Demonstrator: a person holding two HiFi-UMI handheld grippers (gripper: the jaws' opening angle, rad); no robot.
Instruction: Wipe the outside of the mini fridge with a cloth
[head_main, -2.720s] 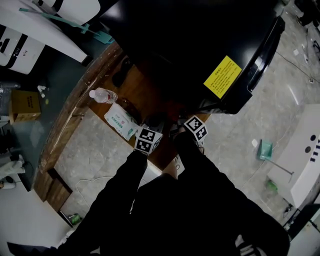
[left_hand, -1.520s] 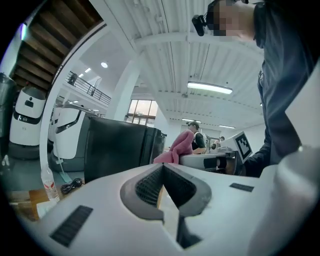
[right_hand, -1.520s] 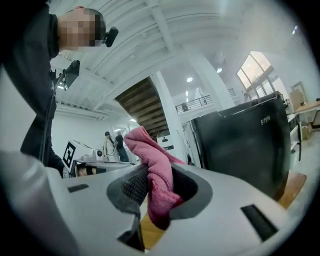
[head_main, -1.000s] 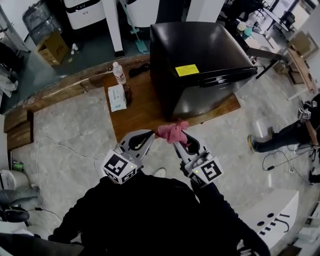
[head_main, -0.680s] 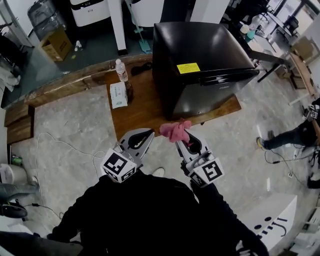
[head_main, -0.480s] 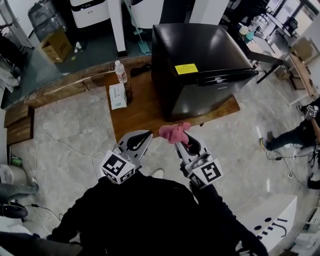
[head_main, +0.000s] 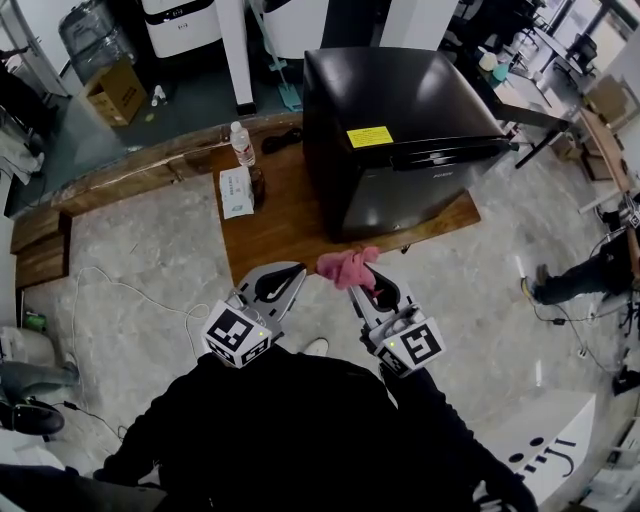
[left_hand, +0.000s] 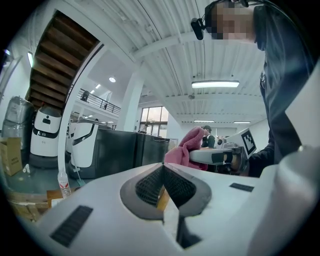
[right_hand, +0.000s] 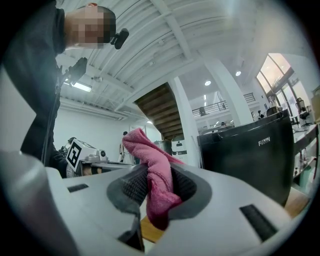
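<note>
Scraping the mini fridge (head_main: 400, 130) with bare jaw tips is the likeliest slip, I judge, since its black skin is glossy (a yellow label sits on top). It stands at the right end of the wooden platform (head_main: 280, 220), untouched. By the platform's near edge, the pink cloth (head_main: 347, 267), crumpled and bunched, is clamped in the right gripper (right_hand: 157, 192) by a narrow fold only, so a hard drag could pull it free. The left gripper (left_hand: 162, 187) has its jaws closed together on nothing.
</note>
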